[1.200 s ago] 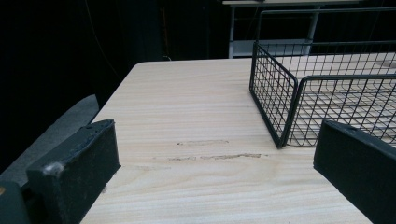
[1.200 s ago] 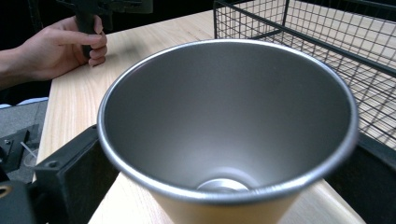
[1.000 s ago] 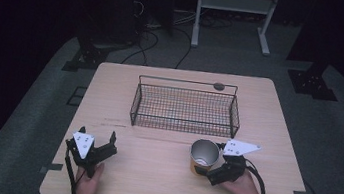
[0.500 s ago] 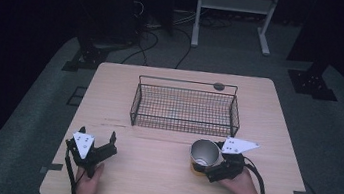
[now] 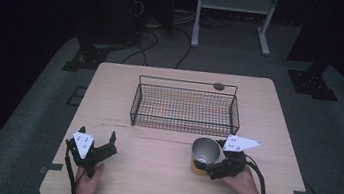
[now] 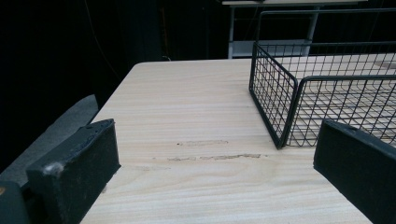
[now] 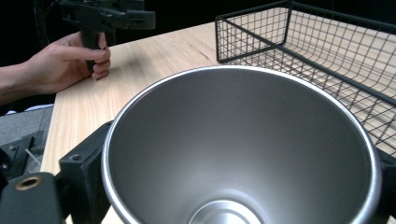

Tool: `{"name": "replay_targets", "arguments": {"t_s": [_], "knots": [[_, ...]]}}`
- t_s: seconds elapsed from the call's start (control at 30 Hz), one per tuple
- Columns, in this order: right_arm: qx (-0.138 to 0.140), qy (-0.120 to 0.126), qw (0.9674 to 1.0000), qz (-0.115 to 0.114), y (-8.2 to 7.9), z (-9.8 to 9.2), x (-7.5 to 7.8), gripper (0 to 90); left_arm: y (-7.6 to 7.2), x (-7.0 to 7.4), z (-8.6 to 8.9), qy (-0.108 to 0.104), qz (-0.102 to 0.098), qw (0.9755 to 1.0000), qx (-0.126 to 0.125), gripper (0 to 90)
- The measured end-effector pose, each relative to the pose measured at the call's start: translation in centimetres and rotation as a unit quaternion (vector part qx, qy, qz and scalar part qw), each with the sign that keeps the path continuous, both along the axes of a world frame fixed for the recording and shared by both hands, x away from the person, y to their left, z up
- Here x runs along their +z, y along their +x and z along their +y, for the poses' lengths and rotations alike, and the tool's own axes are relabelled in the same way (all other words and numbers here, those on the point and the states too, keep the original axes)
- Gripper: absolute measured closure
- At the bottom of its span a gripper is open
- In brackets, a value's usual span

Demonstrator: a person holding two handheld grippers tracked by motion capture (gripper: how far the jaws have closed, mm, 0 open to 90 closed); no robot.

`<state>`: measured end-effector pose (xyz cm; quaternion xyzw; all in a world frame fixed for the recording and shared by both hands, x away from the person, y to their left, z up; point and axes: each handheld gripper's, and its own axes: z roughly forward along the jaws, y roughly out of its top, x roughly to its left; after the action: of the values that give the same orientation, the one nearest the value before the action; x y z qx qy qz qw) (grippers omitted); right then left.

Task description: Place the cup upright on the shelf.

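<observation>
**Holding a steel cup beside the wire basket**

Gripping a metal cup [image 5: 204,154] is what my right gripper [image 5: 215,164] is doing at the lower right of the high view — its jaws are pressing on opposite sides of the cup's wall, and the cup is standing upright with its open mouth facing up. An orange-brown band is showing low on the cup's outside. In the right gripper view the cup [image 7: 243,149] is taking up most of the frame, its shiny inside and bright rim plain to see, with a black jaw pressing at each side of it.

My left gripper [image 5: 96,143] is sitting at the lower left of the high view, near the front edge of the table [image 5: 158,186], and my left hand [image 5: 88,179] is wrapping its handle. Its jaws are spread wide and holding nothing — in the left gripper view bare wood is lying between them.

A black wire basket [image 5: 184,109] is resting at the middle of the table, toward the far edge, and I am seeing nothing inside it. The cup is standing just in front of its lower right corner, apart from the wire. A small dark round disc [image 5: 218,86] is lying on the table just behind the basket. In the left gripper view the basket's corner [image 6: 280,102] is rising at the right of the frame.
</observation>
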<state>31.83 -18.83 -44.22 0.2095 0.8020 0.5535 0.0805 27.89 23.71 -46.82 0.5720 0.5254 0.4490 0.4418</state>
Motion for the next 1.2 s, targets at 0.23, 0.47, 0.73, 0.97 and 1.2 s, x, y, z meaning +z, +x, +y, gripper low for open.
{"name": "replay_targets", "arguments": {"t_s": [0.23,0.47,0.73,0.97,1.2], "knots": [[0.005,0.003,1.0,0.006,0.3,-0.3,0.8,9.3,0.0,0.0,0.0,0.0,0.0,1.0,0.0,0.0],[0.011,0.011,0.9998,0.013,0.9,-0.6,1.8,9.5,0.0,0.0,0.0,0.0,0.0,1.0,-0.001,0.0],[0.018,0.028,0.9993,0.018,1.6,-1.2,3.2,9.6,0.0,0.0,0.0,0.0,0.0,1.0,-0.001,0.0],[0.022,0.037,0.9987,0.026,2.4,-1.6,4.4,9.6,0.0,0.0,0.0,0.0,0.0,1.0,0.0,0.0],[0.025,0.036,0.9988,0.025,3.1,-1.4,5.3,9.6,0.0,0.0,0.0,-0.001,0.0,1.0,-0.001,0.0]]}}
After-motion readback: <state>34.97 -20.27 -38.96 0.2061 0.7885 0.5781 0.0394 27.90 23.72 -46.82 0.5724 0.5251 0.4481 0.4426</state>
